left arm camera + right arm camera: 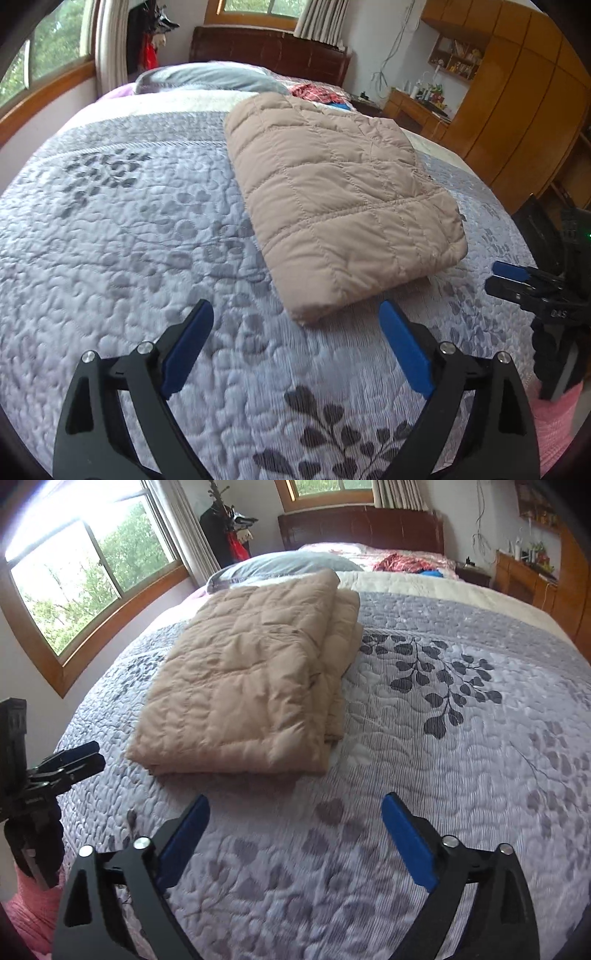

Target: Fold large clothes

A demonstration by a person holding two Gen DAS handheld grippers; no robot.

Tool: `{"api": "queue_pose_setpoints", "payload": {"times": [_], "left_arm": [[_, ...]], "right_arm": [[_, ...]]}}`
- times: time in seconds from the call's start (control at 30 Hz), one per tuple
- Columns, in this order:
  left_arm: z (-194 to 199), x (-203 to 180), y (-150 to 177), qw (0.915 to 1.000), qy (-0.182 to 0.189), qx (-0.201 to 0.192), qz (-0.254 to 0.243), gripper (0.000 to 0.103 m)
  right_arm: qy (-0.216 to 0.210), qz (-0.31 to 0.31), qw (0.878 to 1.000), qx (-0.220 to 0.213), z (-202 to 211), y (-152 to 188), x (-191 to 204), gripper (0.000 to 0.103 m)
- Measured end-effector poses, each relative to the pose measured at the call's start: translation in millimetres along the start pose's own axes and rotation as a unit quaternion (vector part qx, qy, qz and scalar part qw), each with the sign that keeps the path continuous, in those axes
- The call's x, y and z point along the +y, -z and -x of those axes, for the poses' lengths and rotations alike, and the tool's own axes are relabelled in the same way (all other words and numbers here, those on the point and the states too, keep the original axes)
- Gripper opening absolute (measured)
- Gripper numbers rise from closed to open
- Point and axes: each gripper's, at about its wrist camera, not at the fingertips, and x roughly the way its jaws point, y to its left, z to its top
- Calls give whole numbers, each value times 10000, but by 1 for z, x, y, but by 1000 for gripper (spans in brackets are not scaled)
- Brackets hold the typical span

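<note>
Left gripper (295, 314): its two blue-padded jaws stood spread wide with nothing between them; only bedspread showed in the gap. It pointed down at the bed, with the right pad's tip just beside the near corner of the jacket, not touching it as far as could be seen.
Right gripper (295, 805): its jaws were also spread wide and held nothing. It hung over bare bedspread, a little short of the jacket's near edge.
Each gripper in the other's view: the right gripper (517, 280) showed at the far right edge of the left camera; the left gripper (74, 757) showed at the far left edge of the right camera. A pink sleeve (33, 908) lay below it.
Jacket (332, 192): a beige quilted garment, folded into a thick rectangle of several layers, lay flat on the bed between the two grippers, apart from both. Stacked edges showed along its right side in the right camera (240, 679).
Bedspread (129, 240): lilac-grey, quilted, with a dark leaf pattern.
Pillow (280, 565): grey, beyond the jacket toward the head of the bed.
Headboard (362, 528): dark wood, behind the pillow.
Red cloth (399, 563): crumpled near the headboard, with something blue just beside it.
Window (85, 572): wood-framed, on the left wall, green trees outside.
Cabinets (517, 92): orange wood, along the right wall.
</note>
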Motion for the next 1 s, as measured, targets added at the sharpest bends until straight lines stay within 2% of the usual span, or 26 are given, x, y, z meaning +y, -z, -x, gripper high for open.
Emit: {"api": "queue_pose_setpoints", "payload": {"times": [0.17,0.27,0.53,0.73,1.0], "left_arm": [[27,-6,9,9993,-237,-279,45,92],[39,-10,14,9989,-322,-339,10,94],[66,-28,33,9945,-859,-546,-255,96],[80,-36,47,9942,-912,-494,-299,96],[101,-44,62,9923,-1009,-641,-335,97]], "right_arm": [[599,42,9980,-196,21,13,21,99],[754,16,9968,-254,30,22,30,99],[871,-105,9958,-279,53,45,49,99],[884,-129,9950,-454,70,61,58,99],[973,-93,9933,-614,89,74,66,99]]}}
